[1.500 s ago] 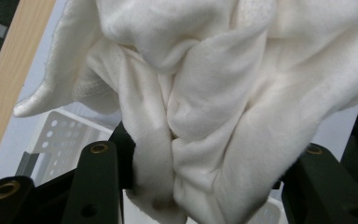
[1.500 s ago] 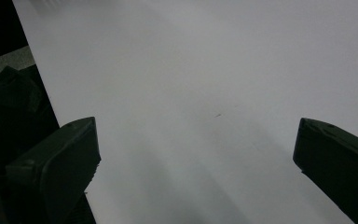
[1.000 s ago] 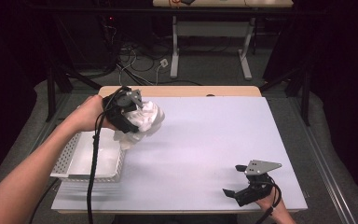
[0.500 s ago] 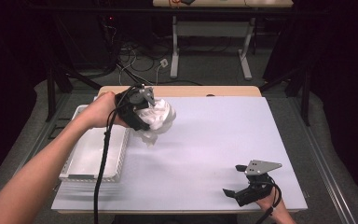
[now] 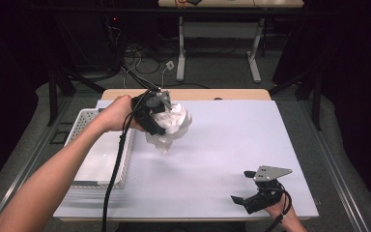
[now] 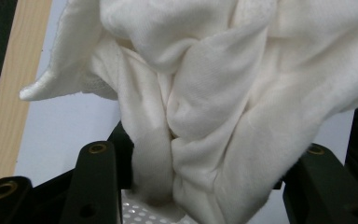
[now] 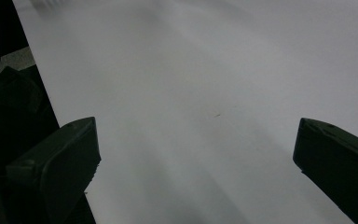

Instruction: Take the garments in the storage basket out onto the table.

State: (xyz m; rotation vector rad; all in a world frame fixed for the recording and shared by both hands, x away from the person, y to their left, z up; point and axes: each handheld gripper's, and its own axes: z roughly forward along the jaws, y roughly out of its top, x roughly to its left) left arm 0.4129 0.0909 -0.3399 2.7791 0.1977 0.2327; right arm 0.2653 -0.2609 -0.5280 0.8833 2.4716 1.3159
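Observation:
A crumpled white cloth hangs in the air above the table's left half, just right of the white basket. My left gripper is shut on the cloth, and a loose end droops below it. In the left gripper view the bunched cloth fills the space between the jaws of the left gripper. My right gripper rests low near the front right corner, jaws wide apart. In the right gripper view, the right gripper has only bare white table between its jaws.
The perforated white basket lies along the left edge of the white table, with my left forearm across it. A wooden strip runs along the table's far edge. Beyond it are desk legs and cables on the floor.
My left gripper has carried the cloth right and farther back, from over the basket's edge to above the table. The right gripper has stayed put.

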